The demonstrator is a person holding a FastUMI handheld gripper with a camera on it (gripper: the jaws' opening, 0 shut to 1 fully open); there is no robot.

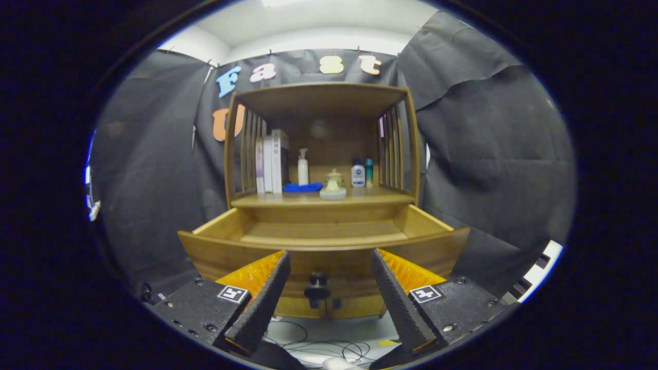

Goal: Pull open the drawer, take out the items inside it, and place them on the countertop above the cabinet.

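Note:
A wooden cabinet stands ahead with its drawer (323, 253) pulled out toward me. The drawer's dark knob (317, 292) sits between my fingers, a little beyond the tips. What I see of the drawer's inside is bare wood. My gripper (328, 262) is open, fingers spread wide with nothing between them. On the countertop (360, 198) above the drawer stand a cream lidded jar (333, 185), a blue cloth (302, 187), a white pump bottle (303, 167), a small white bottle (358, 173) and a teal bottle (369, 171).
Several upright books (271, 162) lean at the countertop's left end beside the slatted side panel. A shelf roof (324, 97) caps the countertop space. Cables (318, 347) lie on the pale floor below the drawer front. Black cloth walls surround the cabinet.

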